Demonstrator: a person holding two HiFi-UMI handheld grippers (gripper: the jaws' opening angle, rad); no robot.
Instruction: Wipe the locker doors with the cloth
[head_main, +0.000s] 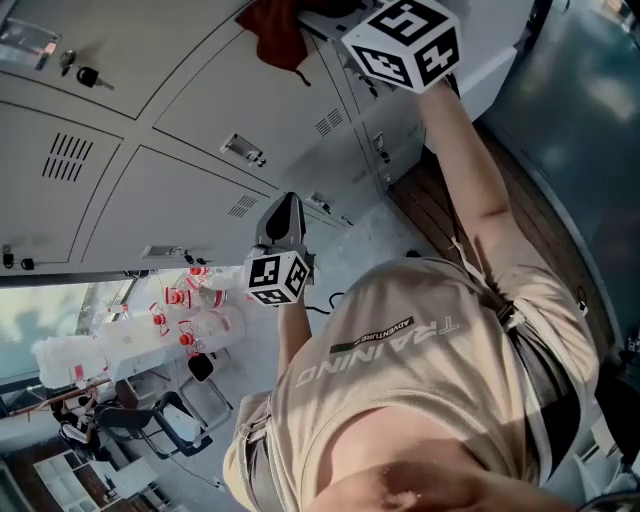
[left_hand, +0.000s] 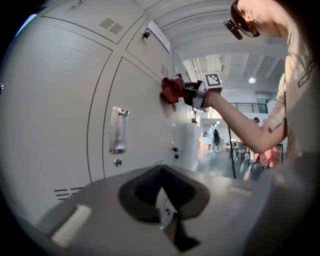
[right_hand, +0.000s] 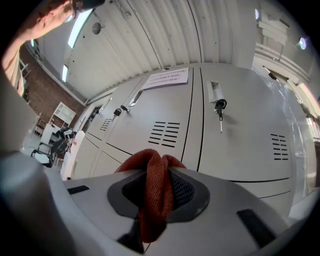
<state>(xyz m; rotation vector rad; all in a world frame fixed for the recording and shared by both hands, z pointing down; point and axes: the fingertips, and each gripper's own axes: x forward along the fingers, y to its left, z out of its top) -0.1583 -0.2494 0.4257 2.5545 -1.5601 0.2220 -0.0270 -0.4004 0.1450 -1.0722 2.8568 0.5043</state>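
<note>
A bank of pale grey locker doors (head_main: 170, 190) fills the head view's upper left. My right gripper (head_main: 312, 22), arm stretched out, is shut on a red cloth (head_main: 273, 33) that lies against a door. In the right gripper view the red cloth (right_hand: 156, 192) is bunched between the jaws, with vented locker doors (right_hand: 240, 135) just beyond. The left gripper view shows the red cloth (left_hand: 172, 90) and right gripper (left_hand: 186, 92) pressed on a door (left_hand: 135, 115). My left gripper (head_main: 285, 212) hangs lower, off the doors, and its jaws (left_hand: 166, 212) are shut on nothing.
A key (right_hand: 220, 106) hangs in one lock, more keys (head_main: 85, 75) in another, and a paper notice (right_hand: 167, 77) is stuck on a door. Metal handles (left_hand: 118, 131) stick out. A table with red-capped bottles (head_main: 190, 310) and chairs (head_main: 150, 420) stand beyond the lockers.
</note>
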